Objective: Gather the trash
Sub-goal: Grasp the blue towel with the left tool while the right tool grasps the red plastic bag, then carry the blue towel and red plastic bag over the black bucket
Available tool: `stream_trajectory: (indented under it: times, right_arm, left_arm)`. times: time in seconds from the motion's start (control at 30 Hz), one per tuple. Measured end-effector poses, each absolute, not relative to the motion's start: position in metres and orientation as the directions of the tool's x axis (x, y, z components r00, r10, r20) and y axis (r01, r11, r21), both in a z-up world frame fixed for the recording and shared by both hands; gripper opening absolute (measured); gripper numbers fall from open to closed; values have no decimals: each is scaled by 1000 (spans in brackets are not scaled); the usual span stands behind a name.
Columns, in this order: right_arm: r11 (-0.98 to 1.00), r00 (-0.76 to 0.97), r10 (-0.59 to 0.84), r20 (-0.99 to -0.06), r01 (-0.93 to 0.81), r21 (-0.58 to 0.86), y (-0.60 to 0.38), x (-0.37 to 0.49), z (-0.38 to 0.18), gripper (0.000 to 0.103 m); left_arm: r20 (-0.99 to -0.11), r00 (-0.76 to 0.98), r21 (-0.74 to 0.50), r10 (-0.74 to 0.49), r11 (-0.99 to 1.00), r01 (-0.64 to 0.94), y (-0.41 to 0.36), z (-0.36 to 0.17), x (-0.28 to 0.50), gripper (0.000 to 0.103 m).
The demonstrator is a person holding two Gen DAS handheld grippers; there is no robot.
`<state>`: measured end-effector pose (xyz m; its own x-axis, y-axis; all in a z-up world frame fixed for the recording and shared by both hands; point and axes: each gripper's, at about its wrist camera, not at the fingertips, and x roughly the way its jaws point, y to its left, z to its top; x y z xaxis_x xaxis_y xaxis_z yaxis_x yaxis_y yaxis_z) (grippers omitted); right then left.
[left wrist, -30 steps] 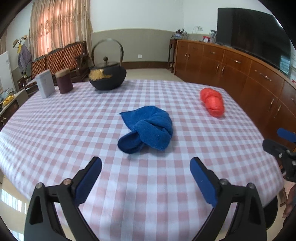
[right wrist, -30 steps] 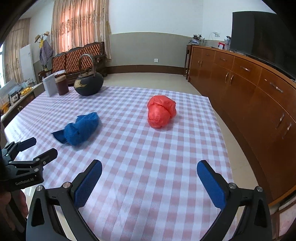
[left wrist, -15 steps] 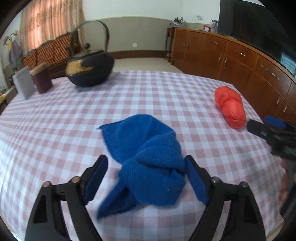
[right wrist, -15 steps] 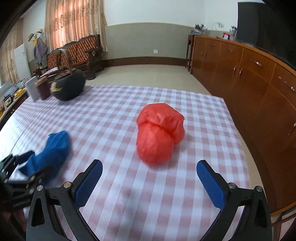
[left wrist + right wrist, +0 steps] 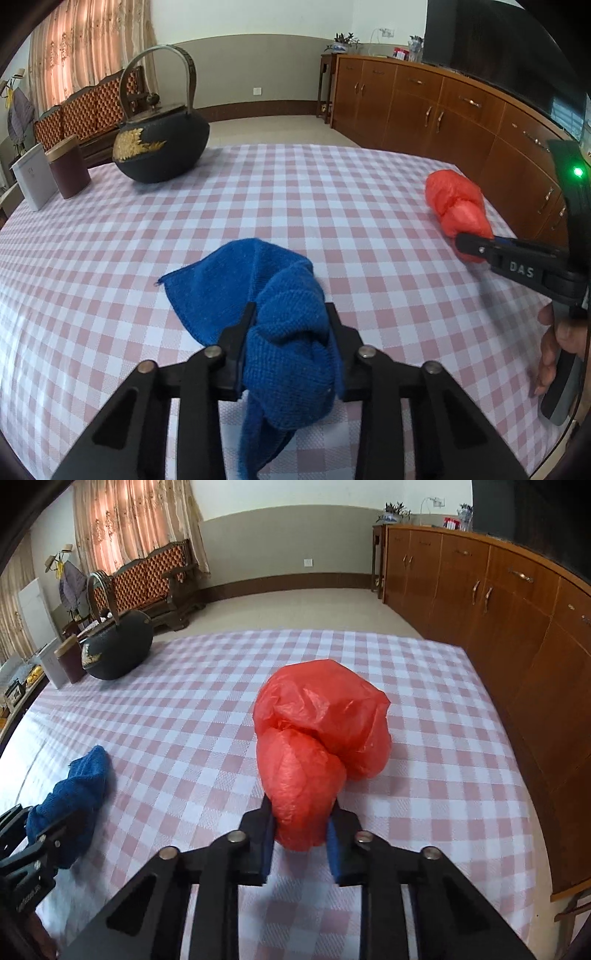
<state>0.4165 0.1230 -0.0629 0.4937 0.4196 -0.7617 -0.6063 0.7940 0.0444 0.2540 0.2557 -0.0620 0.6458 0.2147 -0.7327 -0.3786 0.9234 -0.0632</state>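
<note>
The left gripper [image 5: 290,332] is closing on the crumpled blue cloth [image 5: 273,317], its jaws pressing into the bunched fabric on both sides, on a pink-and-white checked tablecloth [image 5: 332,206]. At the right edge the right gripper [image 5: 476,247] meets the near end of a red plastic bag [image 5: 456,203], a hand [image 5: 554,347] behind it. Far left stand a black cast-iron kettle [image 5: 160,151], a brown canister [image 5: 68,168] and a grey box [image 5: 31,179]
</note>
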Motion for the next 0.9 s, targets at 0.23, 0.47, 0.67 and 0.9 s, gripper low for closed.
stream_trajectory:
  times: [0.23, 0.47, 0.67, 0.9]
  right_arm:
    - [786, 534, 456, -712, -617, 40, 91, 376, -36, 19]
    - [787, 555, 459, -693, -616, 28, 63, 328, -21, 19]
    - [800, 566, 461, -683, -598, 44, 32, 291, -15, 19]
    - [816, 575, 459, -677, -574, 67, -1, 252, -9, 19]
  left_arm:
    - [-708, 675, -66, 206, 933, -355, 243, -54, 241, 33]
    - [-690, 696, -81, 198, 935, -346, 229, -43, 221, 33]
    - [-682, 706, -69, 189, 945, -319, 205, -36, 201, 33]
    - [-674, 725, -80, 142, 962, -262, 168, -28, 178, 33]
